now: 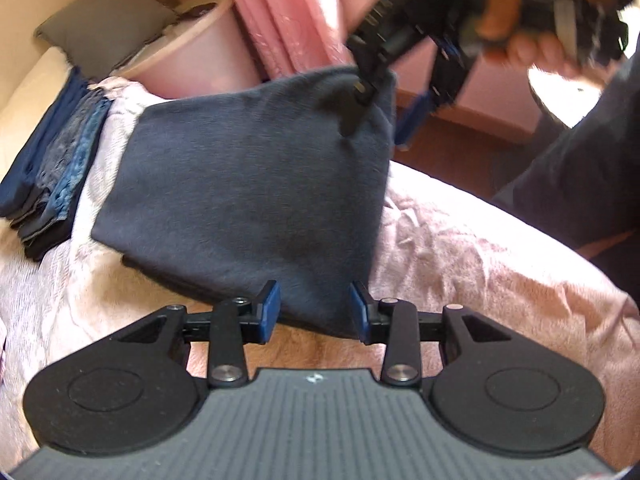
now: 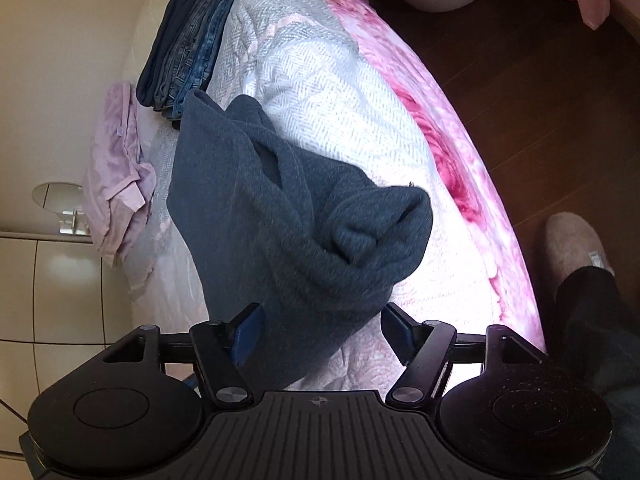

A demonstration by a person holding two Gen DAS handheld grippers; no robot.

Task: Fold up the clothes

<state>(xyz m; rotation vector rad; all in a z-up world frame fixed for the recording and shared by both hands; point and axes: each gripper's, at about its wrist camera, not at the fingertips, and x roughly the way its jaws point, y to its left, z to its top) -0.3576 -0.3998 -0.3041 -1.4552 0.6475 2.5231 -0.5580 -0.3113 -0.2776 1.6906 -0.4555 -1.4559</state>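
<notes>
A dark grey-blue garment [image 1: 248,184] lies folded on the pink bedspread [image 1: 480,264]. My left gripper [image 1: 314,308] is open, its blue pads on either side of the garment's near corner. My right gripper [image 2: 324,328] is open, with the garment's edge [image 2: 304,240] hanging bunched between its fingers; it also shows in the left wrist view [image 1: 380,92] at the garment's far right corner, blurred.
A stack of folded jeans and dark clothes [image 1: 52,168] [image 2: 188,40] lies at the bed's far side. A pink garment [image 2: 116,168] lies beyond it. A pink tub [image 1: 192,52], pink curtains [image 1: 288,12], wooden floor [image 2: 540,100] and a slippered foot [image 2: 576,248] lie beside the bed.
</notes>
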